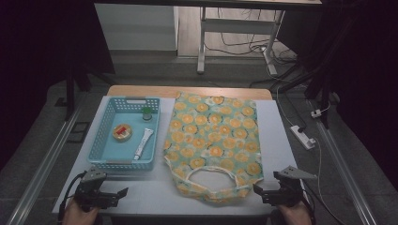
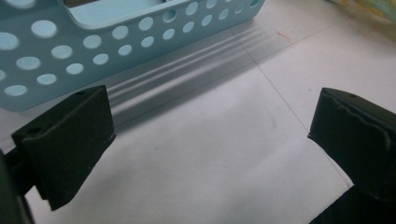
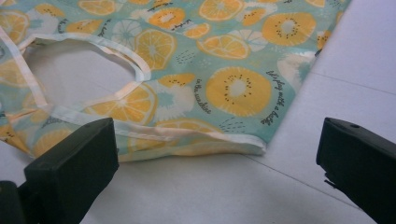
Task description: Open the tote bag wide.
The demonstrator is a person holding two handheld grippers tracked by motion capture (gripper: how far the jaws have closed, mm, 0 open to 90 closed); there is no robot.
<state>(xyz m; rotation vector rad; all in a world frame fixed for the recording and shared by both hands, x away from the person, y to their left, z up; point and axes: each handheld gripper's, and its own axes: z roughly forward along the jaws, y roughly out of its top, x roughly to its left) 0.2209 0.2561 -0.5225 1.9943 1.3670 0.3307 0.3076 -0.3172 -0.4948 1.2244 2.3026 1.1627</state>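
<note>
Right gripper (image 1: pixel 259 190) nearest the bag (image 1: pixel 213 140)
Both grippers are hovering with jaws apart and empty; the bag's handle end is lying just ahead of the right one, the left gripper (image 1: pixel 123 192) facing the basket (image 1: pixel 104 163).

There are 2 grippers: the left gripper (image 1: pixel 123 192) near the front wall of the basket, the right gripper (image 1: pixel 257 189) well to the right of the basket. 1 light blue basket (image 1: pixel 107 114) stands on 1 white worktop (image 1: pixel 155 192). Inside the basket lie 3 things: 1 small green-capped bottle (image 1: pixel 147 113), 1 round yellow tin (image 1: pixel 122 132) with a red label, and 1 white tube (image 1: pixel 143 143). Just right of the basket lies 1 fruit-print cloth bag (image 1: pixel 213 140) with 2 handle loops (image 3: pixel 84 70).
</note>
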